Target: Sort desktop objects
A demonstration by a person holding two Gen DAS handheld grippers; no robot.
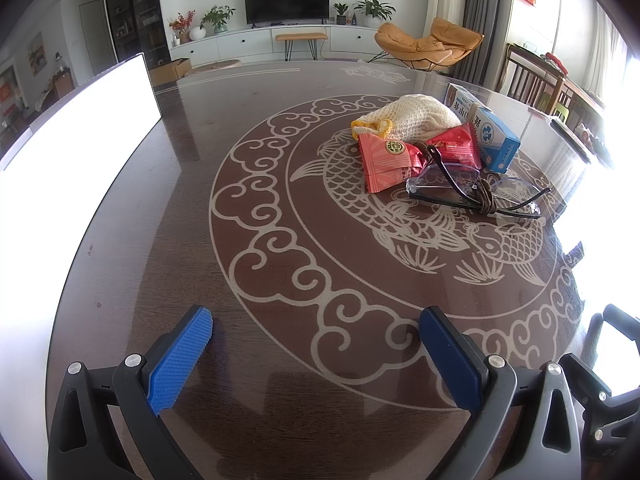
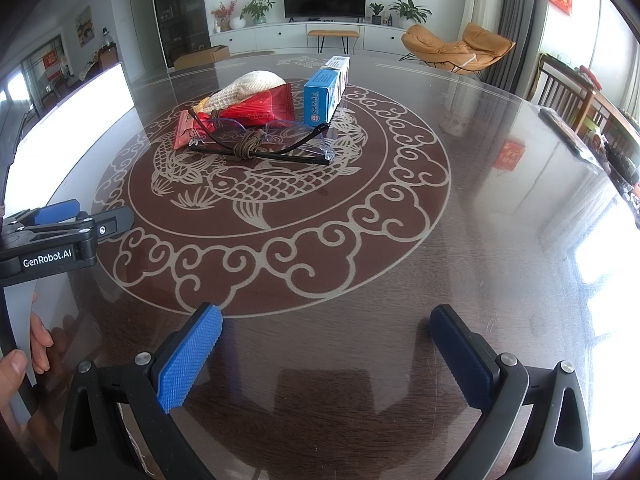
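Observation:
A small heap lies mid-table: a cream knitted pouch (image 1: 420, 116) (image 2: 250, 84), two red snack packets (image 1: 386, 162) (image 2: 256, 110), a blue and white medicine box (image 1: 496, 138) (image 2: 324, 94), and folded glasses (image 1: 472, 192) (image 2: 264, 142) with a brown cord knotted around them. My left gripper (image 1: 316, 330) is open and empty, low over the table, well short of the heap. My right gripper (image 2: 326, 330) is open and empty, also near the front edge. The left gripper also shows in the right wrist view (image 2: 76, 220).
The round dark table (image 2: 500, 200) has a glossy top with a fish and cloud pattern. A bright white board (image 1: 80, 128) stands at its left edge. Wooden chairs (image 1: 532, 80) stand at the right. A TV unit and an orange lounge chair (image 1: 428, 44) are beyond.

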